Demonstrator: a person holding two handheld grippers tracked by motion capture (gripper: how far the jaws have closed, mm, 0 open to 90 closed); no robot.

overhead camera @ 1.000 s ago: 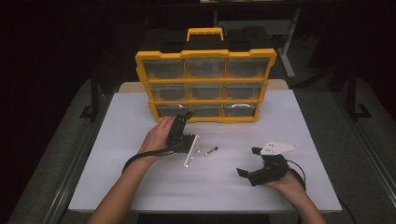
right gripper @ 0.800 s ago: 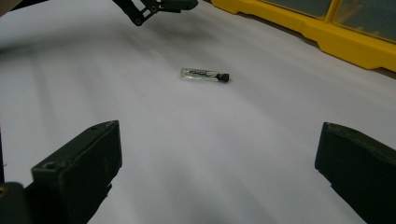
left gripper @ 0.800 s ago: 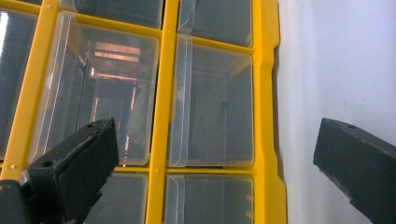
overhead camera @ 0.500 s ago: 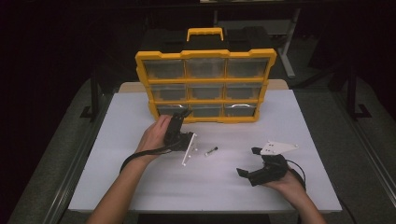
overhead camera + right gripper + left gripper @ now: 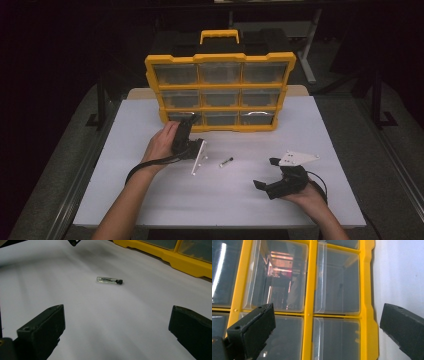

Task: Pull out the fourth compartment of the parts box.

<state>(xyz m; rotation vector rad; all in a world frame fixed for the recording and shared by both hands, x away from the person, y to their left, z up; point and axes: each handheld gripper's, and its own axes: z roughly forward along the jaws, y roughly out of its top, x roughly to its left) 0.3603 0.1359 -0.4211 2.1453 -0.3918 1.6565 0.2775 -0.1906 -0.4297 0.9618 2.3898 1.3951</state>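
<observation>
A yellow organiser case (image 5: pixel 220 92) with clear drawers stands upright at the back of the white table. My left gripper (image 5: pixel 186 124) is up against its bottom-left drawer, turned on its side. Its jaws are open, and in the left gripper view they frame the clear drawers (image 5: pixel 337 280) and the yellow frame (image 5: pixel 308 300). A small clear vial with a black cap (image 5: pixel 226 161) lies on the table between the hands. My right gripper (image 5: pixel 266 173) rests low at the front right, open and empty, pointing at the vial (image 5: pixel 109 280).
The white table top (image 5: pixel 150 200) drops off at its left and front edges. Dark floor and metal stands surround it. A yellow carry handle (image 5: pixel 219 34) tops the case.
My left gripper has edged slightly forward toward the case's bottom-left drawer. The right gripper and the vial have not moved.
</observation>
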